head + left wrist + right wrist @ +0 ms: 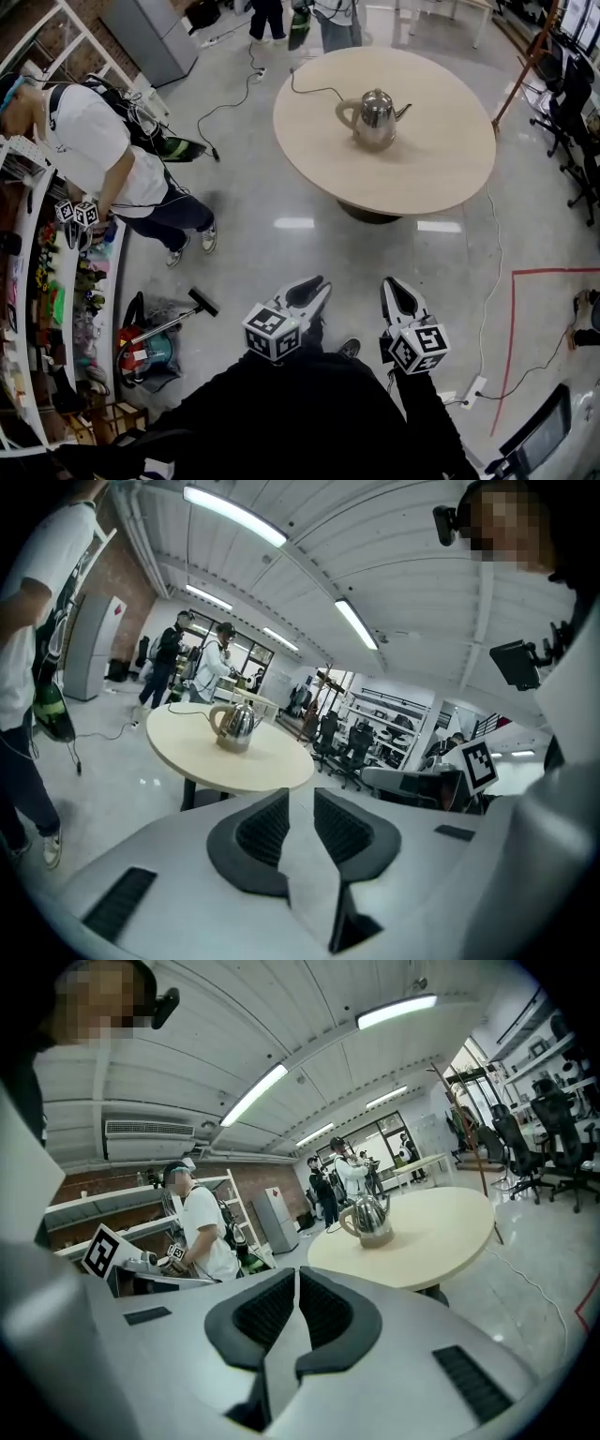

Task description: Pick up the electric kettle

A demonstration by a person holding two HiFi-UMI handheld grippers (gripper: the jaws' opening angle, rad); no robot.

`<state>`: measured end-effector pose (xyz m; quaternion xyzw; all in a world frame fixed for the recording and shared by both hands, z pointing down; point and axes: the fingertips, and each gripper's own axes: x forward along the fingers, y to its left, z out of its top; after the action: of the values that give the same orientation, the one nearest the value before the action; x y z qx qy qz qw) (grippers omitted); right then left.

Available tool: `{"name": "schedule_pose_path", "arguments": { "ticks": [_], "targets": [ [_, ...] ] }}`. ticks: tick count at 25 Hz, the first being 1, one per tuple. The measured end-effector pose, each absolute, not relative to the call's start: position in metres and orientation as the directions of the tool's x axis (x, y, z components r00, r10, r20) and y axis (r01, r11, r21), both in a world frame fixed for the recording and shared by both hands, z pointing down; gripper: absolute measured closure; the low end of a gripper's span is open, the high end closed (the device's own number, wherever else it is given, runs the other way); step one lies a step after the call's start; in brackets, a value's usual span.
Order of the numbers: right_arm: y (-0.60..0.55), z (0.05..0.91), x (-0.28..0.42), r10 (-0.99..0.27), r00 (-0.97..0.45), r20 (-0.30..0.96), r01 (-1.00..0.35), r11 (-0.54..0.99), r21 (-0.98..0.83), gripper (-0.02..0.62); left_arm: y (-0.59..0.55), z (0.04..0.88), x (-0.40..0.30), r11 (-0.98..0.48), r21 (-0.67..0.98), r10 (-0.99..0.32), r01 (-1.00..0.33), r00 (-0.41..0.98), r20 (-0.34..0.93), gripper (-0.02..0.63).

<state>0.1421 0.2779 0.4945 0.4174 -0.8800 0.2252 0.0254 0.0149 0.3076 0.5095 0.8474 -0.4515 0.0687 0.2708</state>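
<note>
Closest to the head camera, two hand-held grippers are seen side by side above a glossy floor (281, 248). On the left gripper (317, 284) the jaws are seen slightly apart, with nothing between them. On the right gripper (392, 283) the jaws are seen closed together, also empty. The electric kettle (375, 118), a shiny metal one with a cord (314, 91) attached, is set upright near the middle of a round wooden table (441, 169), well apart from both grippers. Nothing of the task is judged done. The kettle is untouched, and the approach, the grasp and the lift are all left.
</note>
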Motion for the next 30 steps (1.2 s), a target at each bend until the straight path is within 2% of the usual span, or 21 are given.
{"name": "schedule_pose_path", "arguments": {
  "ticks": [2, 3, 6, 15, 22, 30],
  "targets": [
    [0.263, 0.501, 0.132, -0.719, -0.649, 0.249, -0.749, 0.545, -0.377, 0.569, 0.290, 0.520, 0.011, -0.458, 0.377, -0.722, -0.805, 0.584, 0.371, 0.579],
    [0.255, 0.506, 0.128, -0.718, -0.645, 0.262, -0.753, 0.539, -0.377, 0.570, 0.280, 0.526, 0.008, -0.473, 0.348, -0.717, -0.810, 0.583, 0.382, 0.588],
    [0.228, 0.516, 0.115, -0.724, -0.621, 0.300, -0.775, 0.509, -0.376, 0.569, 0.246, 0.537, 0.004, -0.529, 0.302, -0.686, -0.793, 0.609, 0.398, 0.588],
    [0.131, 0.527, 0.065, -0.749, -0.540, 0.384, -0.834, 0.414, -0.365, 0.569, 0.130, 0.527, -0.016, -0.702, 0.298, -0.572, -0.647, 0.762, 0.305, 0.586],
    [0.087, 0.530, 0.053, -0.757, -0.492, 0.430, -0.864, 0.363, -0.350, 0.569, 0.061, 0.539, -0.060, -0.686, 0.293, -0.587, -0.666, 0.745, 0.317, 0.586],
    [0.031, 0.548, 0.050, -0.707, -0.556, 0.437, -0.824, 0.403, -0.398, 0.569, -0.011, 0.529, -0.077, -0.567, 0.203, -0.736, -0.799, 0.601, 0.310, 0.586]
  ]
}}
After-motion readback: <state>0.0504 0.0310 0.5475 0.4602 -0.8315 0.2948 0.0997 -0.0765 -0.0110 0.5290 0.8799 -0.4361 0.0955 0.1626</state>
